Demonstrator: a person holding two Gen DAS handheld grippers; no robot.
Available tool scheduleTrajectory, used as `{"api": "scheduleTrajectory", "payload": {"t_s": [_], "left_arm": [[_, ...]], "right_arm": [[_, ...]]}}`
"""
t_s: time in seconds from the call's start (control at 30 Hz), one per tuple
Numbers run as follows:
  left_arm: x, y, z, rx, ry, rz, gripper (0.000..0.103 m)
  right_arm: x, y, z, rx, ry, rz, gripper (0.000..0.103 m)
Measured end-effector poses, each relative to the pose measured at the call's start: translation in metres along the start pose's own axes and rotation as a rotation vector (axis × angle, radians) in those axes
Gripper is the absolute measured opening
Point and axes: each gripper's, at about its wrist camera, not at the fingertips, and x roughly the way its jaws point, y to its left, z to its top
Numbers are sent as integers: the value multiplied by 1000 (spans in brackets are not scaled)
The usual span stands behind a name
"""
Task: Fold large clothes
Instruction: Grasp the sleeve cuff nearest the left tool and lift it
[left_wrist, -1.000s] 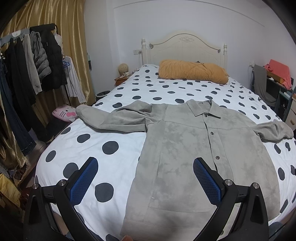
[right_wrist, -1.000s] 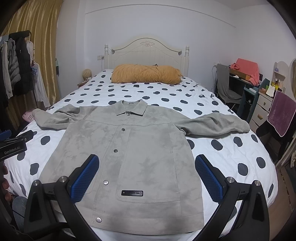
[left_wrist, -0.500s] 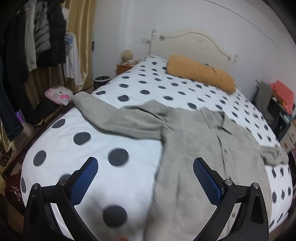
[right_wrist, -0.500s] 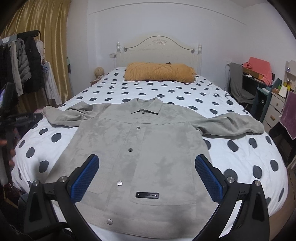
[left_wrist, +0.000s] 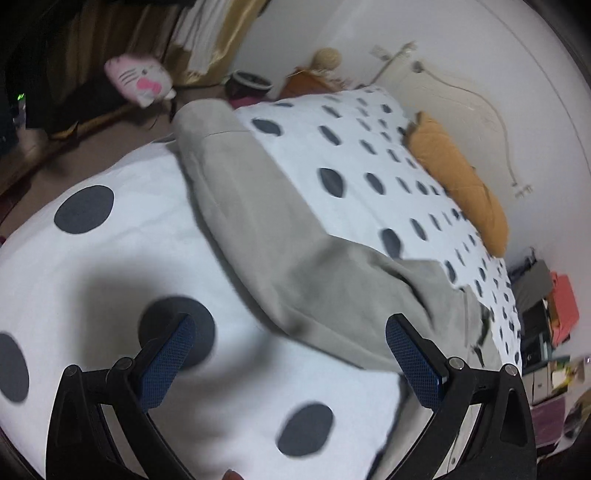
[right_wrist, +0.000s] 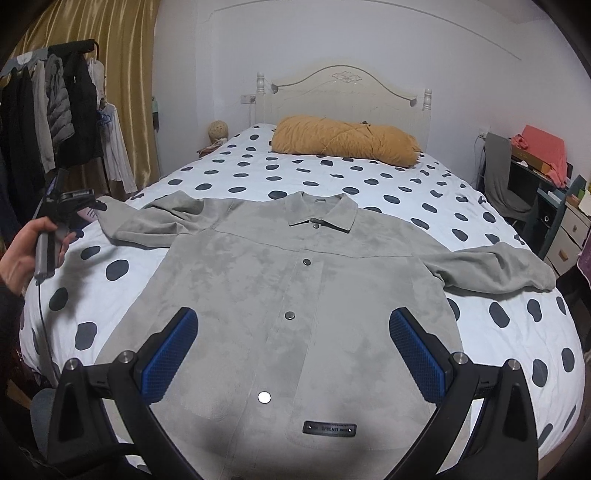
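- The gray jacket (right_wrist: 295, 295) lies flat on the spotted bed (right_wrist: 369, 181), sleeves out.
- The left gripper (left_wrist: 288, 354) is spread wide, above one sleeve (left_wrist: 258, 229).
- The right gripper (right_wrist: 293, 349) is spread wide, holding nothing.

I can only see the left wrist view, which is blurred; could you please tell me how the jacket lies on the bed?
Observer: The jacket lies spread flat, front up and buttoned, collar towards the headboard.
Operator: Thank you; where is its other sleeve?
Observer: That sleeve stretches out towards the right edge of the bed.
Operator: And the right gripper?
Observer: The right gripper is over the jacket's lower front, jaws open, holding nothing.
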Motion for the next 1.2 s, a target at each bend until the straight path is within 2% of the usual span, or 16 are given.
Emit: {"api": "scheduleTrajectory", "payload": {"t_s": [0.17,0.23,0.27,0.4,0.5,0.6,0.77,0.83,0.87,0.93,1.0,1.07,1.2], "left_arm": [[44,33,30,-115,71,-85,103],[62,40,42,-143,81,-176,103],[72,42,47,-153,91,-199,103],[96,54,67,-187,68,-251,103],[101,56,77,-209,26,-324,103],[105,47,84,-180,20,-354,101],[105,48,84,-156,6,-384,89],[107,52,83,-152,16,-355,68],[107,55,81,-151,19,-337,61],[111,60,82,-160,33,-301,32],[116,66,84,-195,43,-287,18],[117,70,83,-204,51,-286,15],[111,54,85,-123,20,-230,7]], "right_arm": [[15,8,7,-18,9,-3,103],[21,12,10,-26,10,-1,103],[23,15,11,-31,11,3,103],[36,27,14,-62,21,20,103],[55,35,20,-85,52,30,103],[76,37,29,-42,93,89,103],[89,53,31,-44,96,115,103],[91,56,29,-44,105,122,103],[92,56,27,-42,110,120,103],[93,55,27,-38,112,118,103],[91,53,27,-34,107,112,103],[89,55,28,-37,102,110,103],[95,64,33,-67,104,113,103]]}}
